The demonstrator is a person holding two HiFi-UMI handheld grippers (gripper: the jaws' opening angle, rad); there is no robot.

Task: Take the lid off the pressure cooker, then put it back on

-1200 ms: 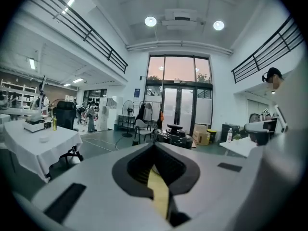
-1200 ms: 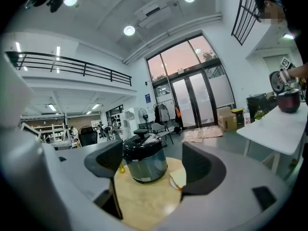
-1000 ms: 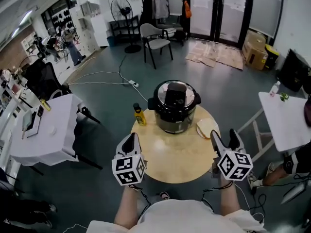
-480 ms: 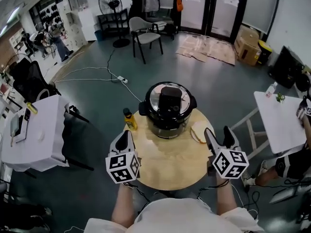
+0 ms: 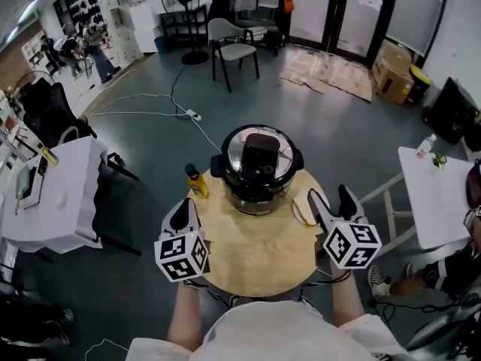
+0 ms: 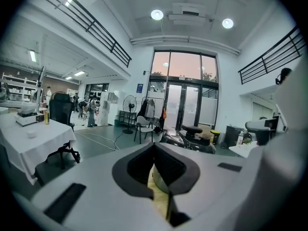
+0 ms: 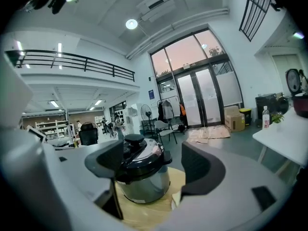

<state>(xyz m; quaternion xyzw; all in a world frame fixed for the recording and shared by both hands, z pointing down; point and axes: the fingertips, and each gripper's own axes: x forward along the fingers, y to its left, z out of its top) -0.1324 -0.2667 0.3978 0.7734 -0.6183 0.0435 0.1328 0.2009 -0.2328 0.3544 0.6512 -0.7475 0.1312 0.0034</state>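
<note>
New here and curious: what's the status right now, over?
Both empty: left gripper shut, right gripper open, short of the pressure cooker. lid on. yellow bottle beside cooker, likely not in the way.

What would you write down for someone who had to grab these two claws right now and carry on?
Left claw: shut, empty, held over the near left edge of the round table.
Right claw: open, empty, by the table's right edge, facing the pressure cooker.
The cooker stands at the table's far side with its lid on. A yellow bottle stands to its left.
Done: nothing that shows; neither claw touches the cooker.
Left: probably everything. Take the lid off, then put it back on.
</note>
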